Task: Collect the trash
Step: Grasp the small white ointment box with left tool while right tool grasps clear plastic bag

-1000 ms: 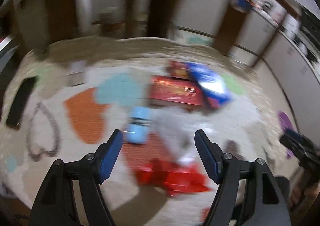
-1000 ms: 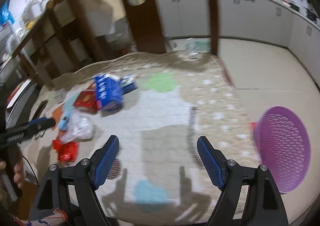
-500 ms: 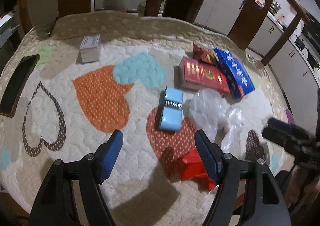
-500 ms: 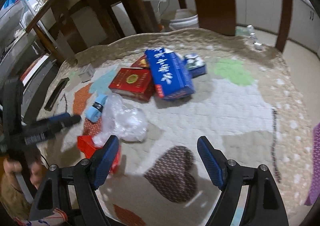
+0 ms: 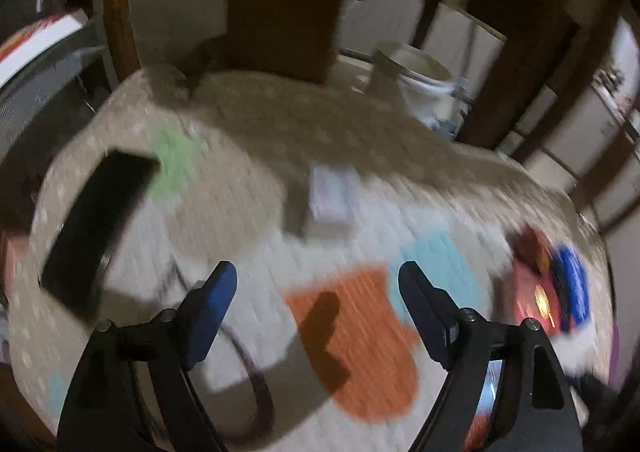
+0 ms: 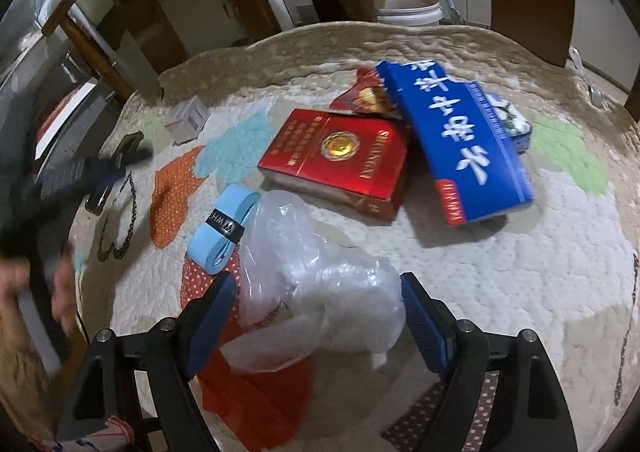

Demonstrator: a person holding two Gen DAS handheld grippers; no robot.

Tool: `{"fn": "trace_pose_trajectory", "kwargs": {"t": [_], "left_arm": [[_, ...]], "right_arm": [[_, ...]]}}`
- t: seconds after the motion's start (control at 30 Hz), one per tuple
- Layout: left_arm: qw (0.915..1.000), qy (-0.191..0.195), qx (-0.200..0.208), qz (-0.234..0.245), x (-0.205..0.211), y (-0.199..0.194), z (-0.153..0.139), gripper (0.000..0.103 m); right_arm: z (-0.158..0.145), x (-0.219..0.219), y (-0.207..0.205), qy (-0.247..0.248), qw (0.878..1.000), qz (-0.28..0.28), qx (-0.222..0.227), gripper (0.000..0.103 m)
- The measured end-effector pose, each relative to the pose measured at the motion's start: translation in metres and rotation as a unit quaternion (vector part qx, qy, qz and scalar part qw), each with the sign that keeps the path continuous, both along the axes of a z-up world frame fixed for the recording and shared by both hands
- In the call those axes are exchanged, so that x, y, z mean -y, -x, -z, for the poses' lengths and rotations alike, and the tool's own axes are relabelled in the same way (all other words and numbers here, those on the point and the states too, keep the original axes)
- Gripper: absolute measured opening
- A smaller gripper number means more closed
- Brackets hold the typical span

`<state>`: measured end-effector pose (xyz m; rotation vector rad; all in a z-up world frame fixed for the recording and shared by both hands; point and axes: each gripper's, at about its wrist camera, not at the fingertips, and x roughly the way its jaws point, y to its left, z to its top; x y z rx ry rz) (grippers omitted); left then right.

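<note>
A crumpled clear plastic bag lies on the quilted table cover, partly over a red wrapper. My right gripper is open, its fingers either side of the bag, not touching it. A red box, a long blue box and a light blue roll lie behind. My left gripper is open and empty above an orange heart patch, facing a small white box; this view is blurred. The white box also shows in the right wrist view.
A black flat object lies at the table's left edge. Wooden chair backs stand behind the table and a white bucket stands on the floor beyond. The left gripper and hand show blurred in the right view.
My left gripper has swung left, away from the bag and boxes toward the small white box. My right gripper has moved in close, so the plastic bag now sits between its fingers.
</note>
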<state>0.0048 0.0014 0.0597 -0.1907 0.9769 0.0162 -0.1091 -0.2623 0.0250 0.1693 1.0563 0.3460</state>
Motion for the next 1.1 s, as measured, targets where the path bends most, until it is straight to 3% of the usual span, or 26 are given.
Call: {"fn": "trace_pose_trajectory", "kwargs": {"t": [0.23,0.33,0.43,0.63,1.1], "left_arm": [[0.998,-0.053,-0.033,0.002,0.001,-0.059,0.022,0.082],[0.9969,-0.064,-0.042,0.019,0.009,-0.062,0.029,0.081],[0.9958,-0.064,-0.059,0.03,0.012,-0.058,0.036,0.035],[0.9979,-0.045,-0.038,0.027,0.008,-0.029,0.021,0.034],[0.9951,0.004,0.032,0.093,0.047,0.063,-0.046,0.034]], "right_arm": [[0.005,-0.001,0.0,0.004,1.0,0.015,-0.004,0.073],[0.004,0.004,0.001,0.001,1.0,0.019,-0.004,0.059],[0.003,0.005,0.0,-0.002,1.0,0.018,-0.004,0.051],[-0.004,0.004,0.007,-0.005,1.0,0.007,0.007,0.049],[-0.029,0.04,0.035,-0.016,0.998,0.035,0.043,0.049]]}}
